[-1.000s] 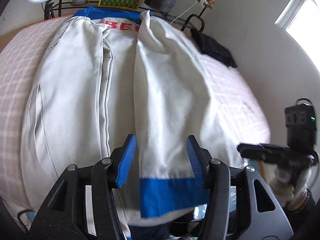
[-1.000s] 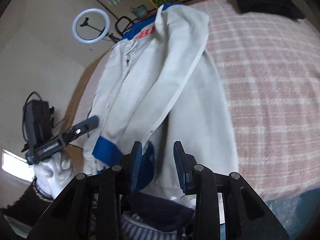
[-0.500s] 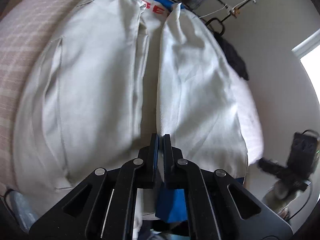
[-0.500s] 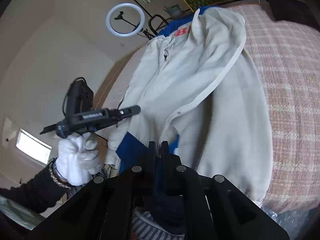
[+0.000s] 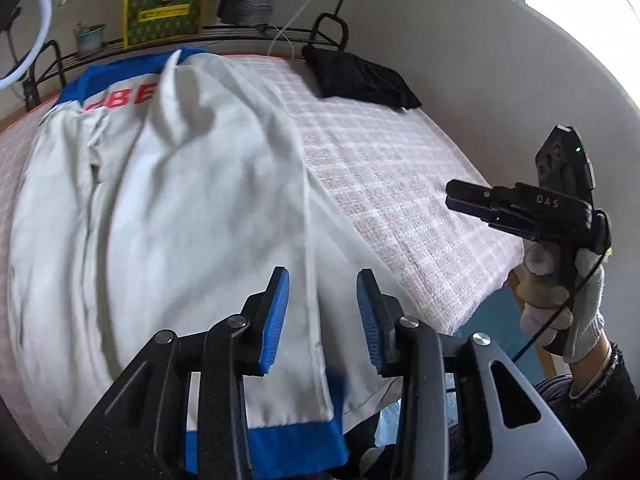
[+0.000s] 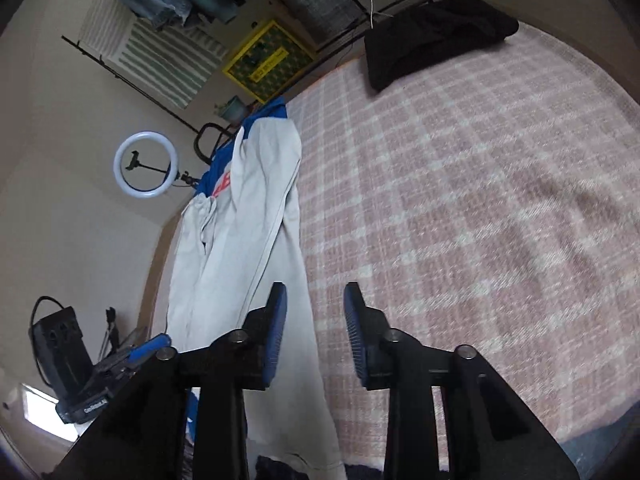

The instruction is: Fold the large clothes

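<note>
Both grippers, left (image 5: 322,316) and right (image 6: 314,330), opening and empty; white jacket (image 5: 160,200), frame left, only lengthwise folded, cross-folds remaining.

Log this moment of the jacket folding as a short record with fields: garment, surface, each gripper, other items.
garment: white jacket with blue trim, lying lengthwise on the bed, its right side folded in over the middle
surface: pink checked bedspread
left gripper: fingers apart and opening over the jacket, not pressing on the cloth
right gripper: fingers apart and opening, nothing pressed between them
other items: black garment at the far corner of the bed; ring light by the wall
</note>
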Demonstrator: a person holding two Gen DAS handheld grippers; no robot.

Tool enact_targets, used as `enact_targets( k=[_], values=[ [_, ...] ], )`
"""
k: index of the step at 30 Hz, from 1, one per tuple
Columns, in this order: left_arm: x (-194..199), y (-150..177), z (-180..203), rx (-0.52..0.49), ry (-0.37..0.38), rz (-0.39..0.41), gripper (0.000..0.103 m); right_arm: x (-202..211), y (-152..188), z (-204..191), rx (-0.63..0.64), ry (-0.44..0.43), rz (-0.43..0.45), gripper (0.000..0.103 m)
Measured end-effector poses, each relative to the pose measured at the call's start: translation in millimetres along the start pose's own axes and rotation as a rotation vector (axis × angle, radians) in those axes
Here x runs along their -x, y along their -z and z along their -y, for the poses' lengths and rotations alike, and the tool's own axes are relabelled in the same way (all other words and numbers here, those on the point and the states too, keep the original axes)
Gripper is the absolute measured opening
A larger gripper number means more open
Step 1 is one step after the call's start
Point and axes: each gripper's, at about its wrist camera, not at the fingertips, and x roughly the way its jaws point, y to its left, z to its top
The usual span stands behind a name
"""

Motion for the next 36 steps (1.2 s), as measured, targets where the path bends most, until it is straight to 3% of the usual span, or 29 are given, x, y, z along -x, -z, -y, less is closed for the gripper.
enact_targets(
  k=[2,4,8,12,14,16,18,24,29,34,36],
  values=[
    [-28,-11,18,-0.032,-0.017,-0.040,0.036,15,0,11,0.004,0.027,0.022,0.038],
    [-52,-16,38,-0.081,-0.045,-0.082,0.047,27,-1,28,-0.027,0.054,0.052,0.039],
    [-91,-20,74,-0.189,-0.124,-0.151,0.059,38,-6,58,-0.121,0.044,0.087,0.039],
    [-120,-22,65,-0.133,-0.235,-0.204,0.061,41,-19,61,-0.124,0.003,0.119,0.039],
    [-124,-21,52,-0.104,-0.253,-0.201,0.052,38,-27,57,-0.109,-0.038,0.124,0.039],
    [-121,-17,42,-0.113,-0.263,-0.168,0.012,28,-38,52,-0.091,-0.097,0.109,0.039],
    [-114,-19,28,-0.079,-0.212,-0.170,0.003,15,-51,47,-0.069,-0.121,0.090,0.039],
    [-62,-22,-27,0.150,-0.015,-0.102,0.001,-45,-88,46,-0.114,-0.158,0.043,0.039],
    [-30,-21,-56,0.224,0.036,-0.057,0.001,-114,-107,22,-0.041,-0.136,-0.064,0.039],
    [-21,-16,-78,0.293,0.073,-0.048,0.001,-172,-111,-21,0.073,-0.206,-0.162,0.039],
    [-24,-15,-79,0.299,0.074,-0.052,0.001,-188,-111,-37,0.124,-0.197,-0.181,0.039]
  ],
)
